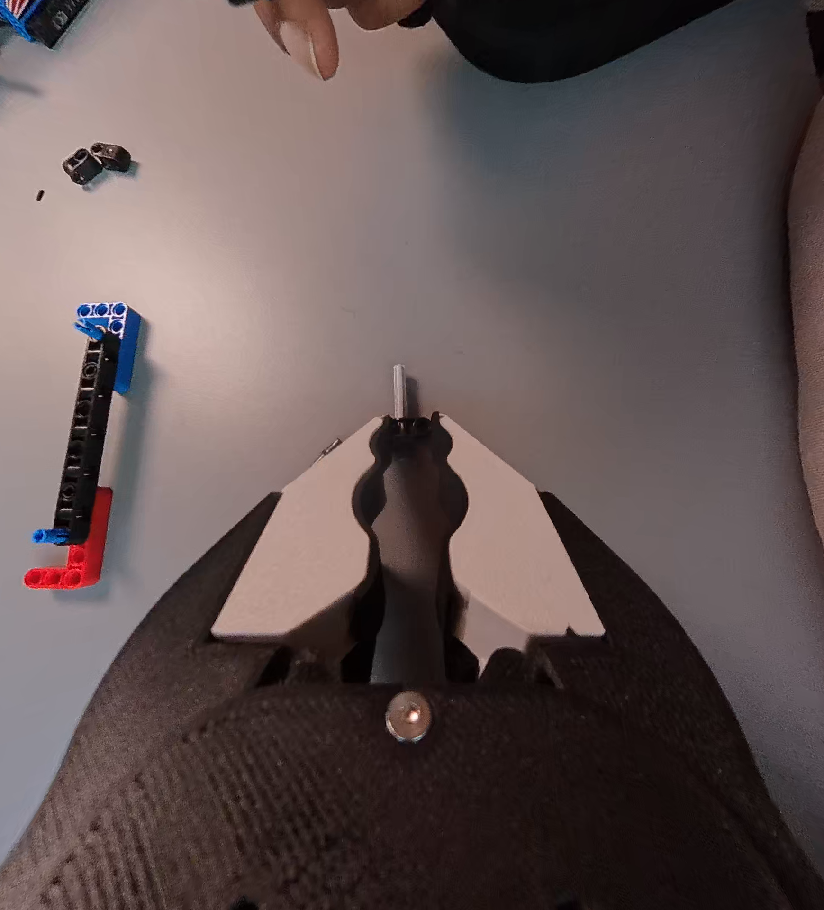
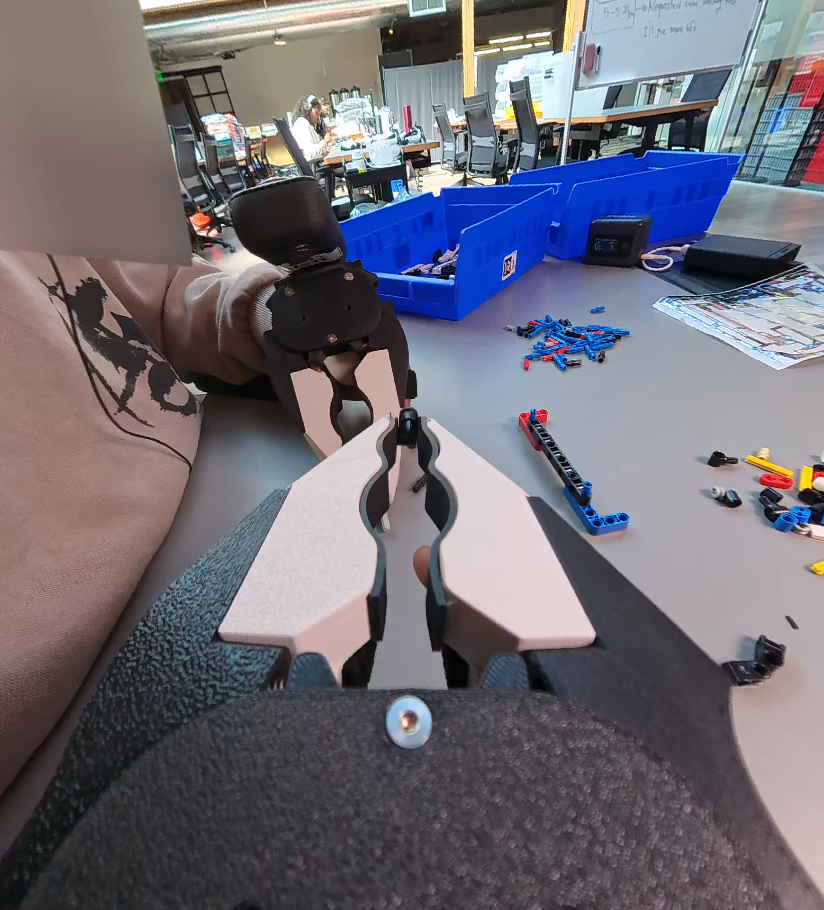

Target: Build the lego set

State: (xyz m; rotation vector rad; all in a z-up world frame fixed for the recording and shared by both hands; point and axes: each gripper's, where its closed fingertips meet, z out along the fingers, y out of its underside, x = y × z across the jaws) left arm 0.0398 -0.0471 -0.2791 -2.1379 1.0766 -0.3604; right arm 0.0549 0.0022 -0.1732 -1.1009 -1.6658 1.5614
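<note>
In the left wrist view my left gripper (image 1: 407,424) is shut on a small black connector (image 1: 407,426) with a grey axle (image 1: 399,389) sticking out ahead, just above the grey table. A black beam with a blue L-piece and a red L-piece (image 1: 86,443) lies to the left. In the right wrist view my right gripper (image 2: 407,427) is shut on a small black connector (image 2: 407,424). The left gripper (image 2: 350,408) stands just behind it, tips hidden by my right finger. The same beam assembly (image 2: 560,468) lies to the right.
Two black connectors (image 1: 97,160) and a hand (image 1: 311,44) are ahead of the left gripper. Blue bins (image 2: 449,256), a pile of pins (image 2: 567,340), an instruction sheet (image 2: 764,315), loose pieces (image 2: 818,492) and a black part (image 2: 757,660) lie right. A beige sleeve (image 2: 55,443) is left.
</note>
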